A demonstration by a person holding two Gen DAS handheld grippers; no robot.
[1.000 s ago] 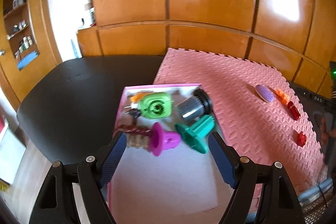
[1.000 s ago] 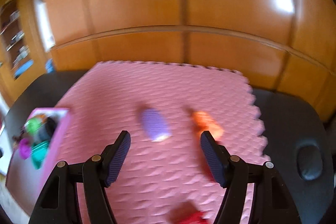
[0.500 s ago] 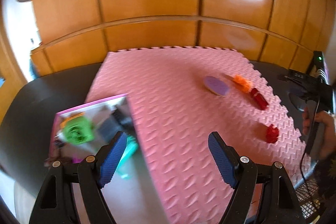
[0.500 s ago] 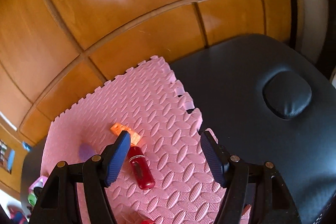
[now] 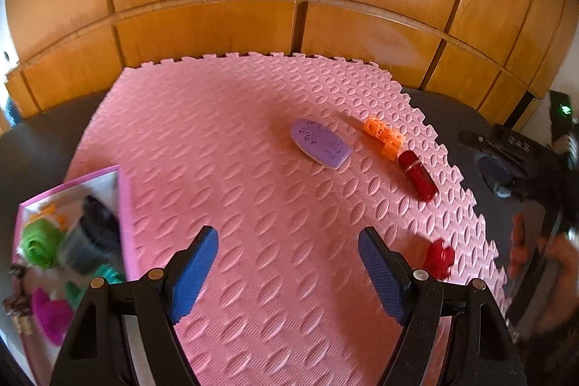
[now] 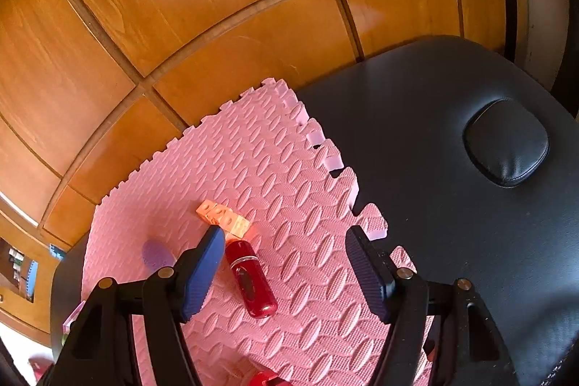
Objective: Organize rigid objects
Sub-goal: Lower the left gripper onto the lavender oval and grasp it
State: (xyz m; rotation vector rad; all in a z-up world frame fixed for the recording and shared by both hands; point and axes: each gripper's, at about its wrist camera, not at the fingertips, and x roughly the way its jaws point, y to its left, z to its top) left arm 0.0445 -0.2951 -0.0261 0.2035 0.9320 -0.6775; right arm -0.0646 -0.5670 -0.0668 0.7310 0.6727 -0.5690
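Left gripper (image 5: 287,272), jaws released and empty, has swung from pink storage box (image 5: 125,205) toward remaining red cylindrical bottle (image 5: 417,175); right gripper (image 6: 284,272) likewise released.

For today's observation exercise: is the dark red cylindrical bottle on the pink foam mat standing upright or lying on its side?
Lying on its side. The dark red cylindrical bottle rests lengthwise on the pink foam mat.

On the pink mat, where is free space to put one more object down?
Free: the wide middle and far-left part of the pink mat, between the pink box and the purple oval piece. Crowded: the right edge, with the orange block, red bottle and red piece.
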